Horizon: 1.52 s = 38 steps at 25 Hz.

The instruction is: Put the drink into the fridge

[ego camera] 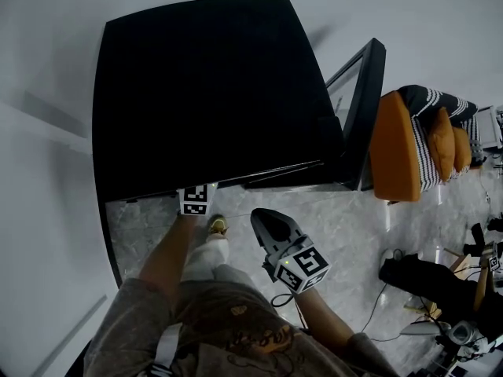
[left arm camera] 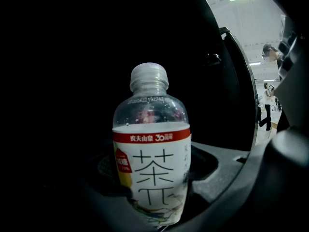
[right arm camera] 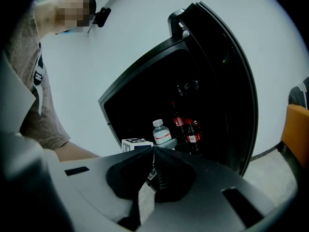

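Observation:
The drink is a clear bottle with a white cap, a white label and a red band. It stands upright between the jaws of my left gripper, which is shut on its lower part, inside the dark fridge. The right gripper view shows the same bottle in the open fridge, beside two red-labelled cola bottles. From the head view only the left gripper's marker cube shows at the fridge's front edge. My right gripper is shut and empty, held back from the fridge.
The fridge door stands open to the right. An orange chair with a striped cushion is beyond it. Cables and dark gear lie on the marble floor at right. The person's shoe is just before the fridge.

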Each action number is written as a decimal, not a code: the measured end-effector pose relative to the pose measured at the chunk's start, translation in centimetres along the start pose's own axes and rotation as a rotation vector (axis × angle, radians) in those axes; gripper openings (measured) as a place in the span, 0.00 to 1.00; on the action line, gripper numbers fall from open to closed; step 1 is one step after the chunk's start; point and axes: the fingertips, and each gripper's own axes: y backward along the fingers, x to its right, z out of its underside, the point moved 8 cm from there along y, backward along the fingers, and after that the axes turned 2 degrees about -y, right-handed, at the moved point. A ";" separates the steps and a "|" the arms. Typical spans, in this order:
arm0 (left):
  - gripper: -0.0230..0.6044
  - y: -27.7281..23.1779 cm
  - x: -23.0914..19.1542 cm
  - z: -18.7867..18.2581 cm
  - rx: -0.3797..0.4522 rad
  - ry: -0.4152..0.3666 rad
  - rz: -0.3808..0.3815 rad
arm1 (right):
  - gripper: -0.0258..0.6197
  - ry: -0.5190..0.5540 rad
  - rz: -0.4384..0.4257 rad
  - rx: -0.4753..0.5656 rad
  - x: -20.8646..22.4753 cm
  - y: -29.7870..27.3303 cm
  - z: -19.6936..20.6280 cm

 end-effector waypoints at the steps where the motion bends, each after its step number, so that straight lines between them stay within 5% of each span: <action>1: 0.54 -0.1 -0.1 0.1 0.001 0.002 -0.004 | 0.07 -0.003 0.000 -0.003 0.0 0.0 0.1; 15: 0.54 0.5 0.0 3.1 -0.023 0.005 -0.045 | 0.07 -0.015 0.008 -0.027 -0.4 0.3 1.4; 38: 0.54 -1.7 -0.5 1.3 0.013 -0.014 -0.013 | 0.07 -0.020 0.011 -0.041 -0.3 0.6 1.9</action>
